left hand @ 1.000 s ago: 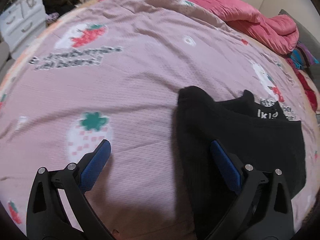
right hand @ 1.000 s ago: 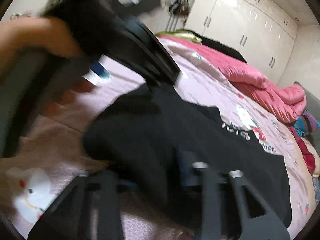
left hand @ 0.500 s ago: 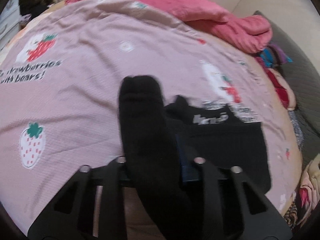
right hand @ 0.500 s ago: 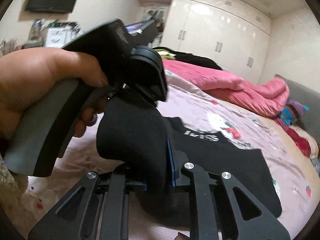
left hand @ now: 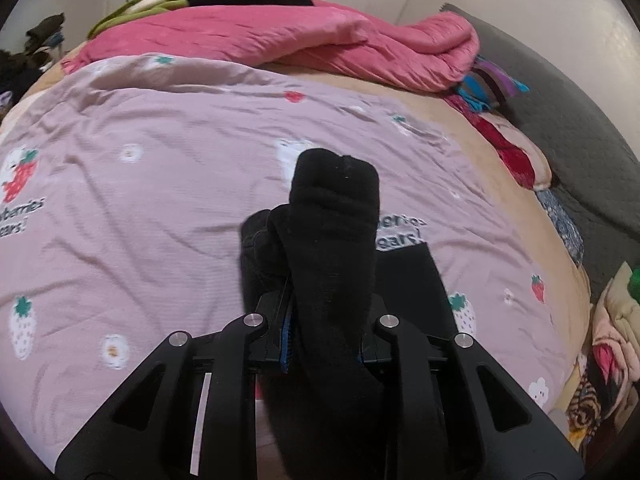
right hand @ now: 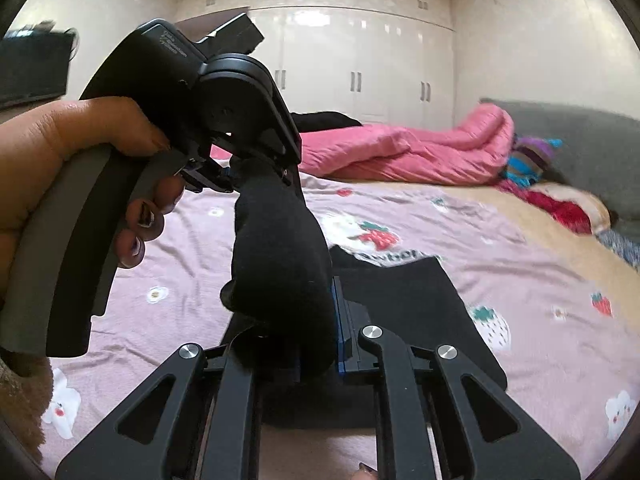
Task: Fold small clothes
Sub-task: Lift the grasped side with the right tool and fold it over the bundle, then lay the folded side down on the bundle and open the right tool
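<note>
A small black garment (left hand: 332, 240) is lifted off the pink strawberry-print bedsheet (left hand: 140, 200). My left gripper (left hand: 324, 332) is shut on a bunched fold of it, which stands up between the fingers. My right gripper (right hand: 316, 344) is shut on another fold of the same black garment (right hand: 280, 256). The rest of the cloth (right hand: 412, 308) trails flat on the sheet to the right. In the right wrist view the left gripper's body (right hand: 224, 92) and the hand holding it sit just above and left, close to my right gripper.
A pink duvet (left hand: 280, 36) is heaped along the far side of the bed. Coloured clothes (left hand: 492, 84) and a grey headboard (left hand: 568, 120) lie at the right. More clothes pile at the right bed edge (left hand: 608, 344). White wardrobes (right hand: 360, 64) line the far wall.
The left gripper has closed on the black garment's edge. Both grippers have lifted it off the sheet and swung it right, bunching the cloth between them.
</note>
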Available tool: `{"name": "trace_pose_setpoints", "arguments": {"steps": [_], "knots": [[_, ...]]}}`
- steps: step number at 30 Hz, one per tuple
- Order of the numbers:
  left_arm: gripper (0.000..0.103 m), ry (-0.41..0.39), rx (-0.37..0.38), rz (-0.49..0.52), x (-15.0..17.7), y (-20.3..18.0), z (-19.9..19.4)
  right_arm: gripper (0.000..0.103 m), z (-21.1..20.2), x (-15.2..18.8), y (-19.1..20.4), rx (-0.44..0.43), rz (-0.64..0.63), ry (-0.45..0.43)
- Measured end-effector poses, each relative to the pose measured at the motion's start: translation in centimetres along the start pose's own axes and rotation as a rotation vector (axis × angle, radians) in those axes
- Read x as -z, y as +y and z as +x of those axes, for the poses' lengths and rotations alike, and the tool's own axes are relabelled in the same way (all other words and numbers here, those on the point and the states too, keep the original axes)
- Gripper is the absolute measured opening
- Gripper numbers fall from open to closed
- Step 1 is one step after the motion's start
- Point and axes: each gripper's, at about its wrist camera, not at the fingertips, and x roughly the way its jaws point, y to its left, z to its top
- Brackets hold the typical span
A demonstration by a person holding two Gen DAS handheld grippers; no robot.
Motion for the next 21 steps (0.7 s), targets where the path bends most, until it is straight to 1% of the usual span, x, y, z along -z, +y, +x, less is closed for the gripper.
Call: {"name": "trace_pose_setpoints", "arguments": {"steps": [2,6,8,15,19,21], "knots": [[0.014,0.014,-0.003,0.017,0.0,-1.3,1.0,0.010,0.2,0.4,-1.3,0.005,0.033,0.014],[0.014,0.040,-0.007,0.042,0.3,-3.2,2.6,0.010,0.0,1.6,-2.5,-0.006,0.098,0.039],[0.014,0.054,-0.005,0.052,0.4,-4.0,3.5,0.010,0.3,2.3,-3.6,-0.047,0.174,0.059],[0.015,0.103,-0.013,0.079,0.8,-5.9,6.1,0.010,1.1,3.7,-5.8,-0.108,0.333,0.120],[0.018,0.143,-0.014,0.081,1.0,-6.5,7.8,0.011,1.9,4.9,-7.8,-0.153,0.470,0.164],[0.019,0.165,-0.009,0.079,1.1,-6.7,8.9,0.011,2.1,5.1,-8.5,-0.169,0.517,0.181]]}}
